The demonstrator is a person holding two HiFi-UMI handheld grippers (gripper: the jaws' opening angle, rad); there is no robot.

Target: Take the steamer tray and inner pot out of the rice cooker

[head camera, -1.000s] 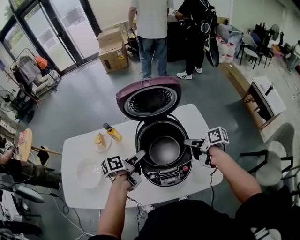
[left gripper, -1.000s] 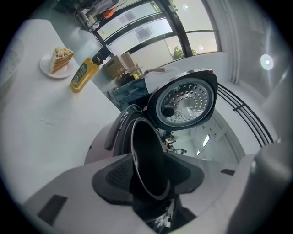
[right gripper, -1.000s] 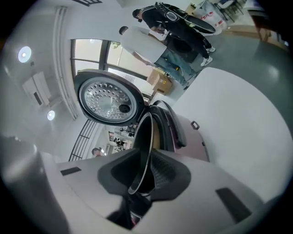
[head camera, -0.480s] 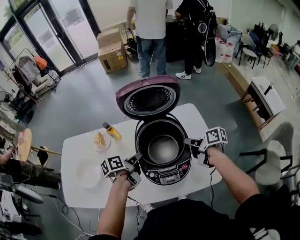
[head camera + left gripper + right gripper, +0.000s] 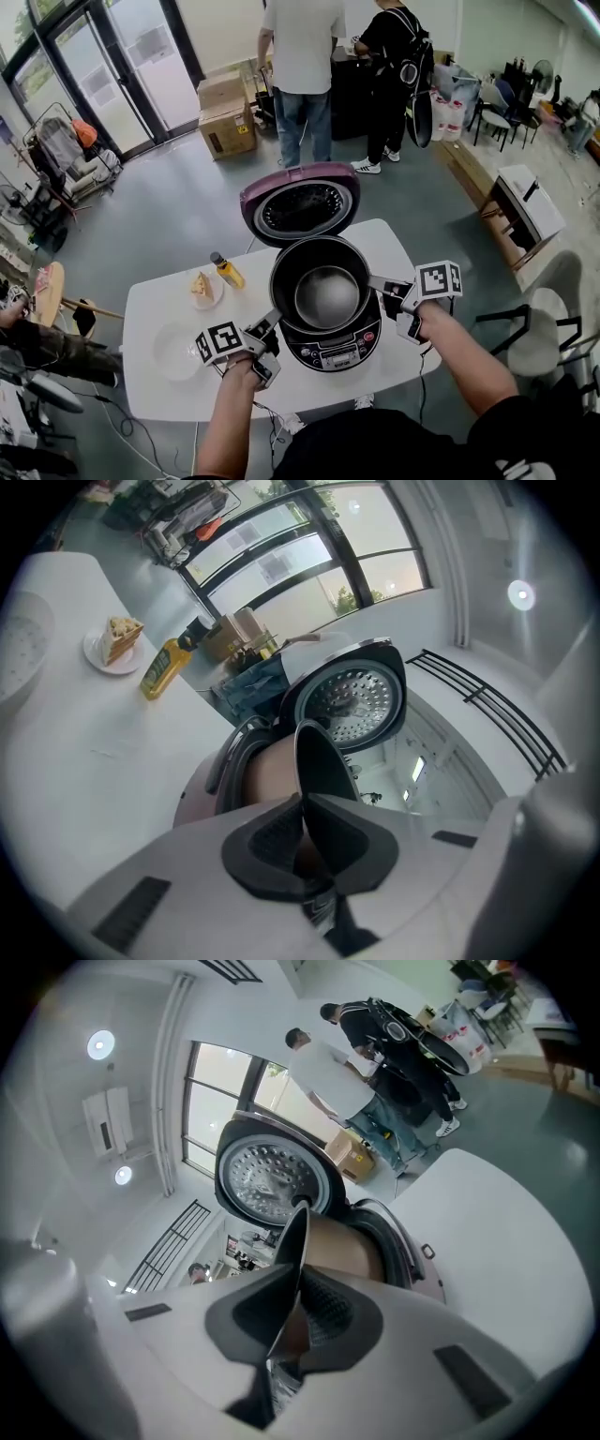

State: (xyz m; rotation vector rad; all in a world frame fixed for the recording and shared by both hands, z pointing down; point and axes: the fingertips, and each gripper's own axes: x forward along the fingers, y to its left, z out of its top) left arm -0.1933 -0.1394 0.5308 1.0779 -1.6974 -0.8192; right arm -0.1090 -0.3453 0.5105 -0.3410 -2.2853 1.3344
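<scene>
Since a second ago the pot (image 5: pixel 326 281) has risen, and its rim now stands above the cooker (image 5: pixel 334 352) with its wall still partly inside. The left gripper (image 5: pixel 272 324) is clenched on the rim at 8 o'clock, and the right gripper (image 5: pixel 377 281) grasps it at 3 o'clock. The plate (image 5: pixel 173 352), cake (image 5: pixel 201 285) and bottle (image 5: pixel 225 270) lie well apart at 9 to 10 o'clock. The raised lid (image 5: pixel 300 204) stands just behind at 12 o'clock. The table (image 5: pixel 403 361) edge is near the right gripper.

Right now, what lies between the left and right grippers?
The inner pot, its rim pinched by the left gripper and right gripper; the head view shows it.
</scene>
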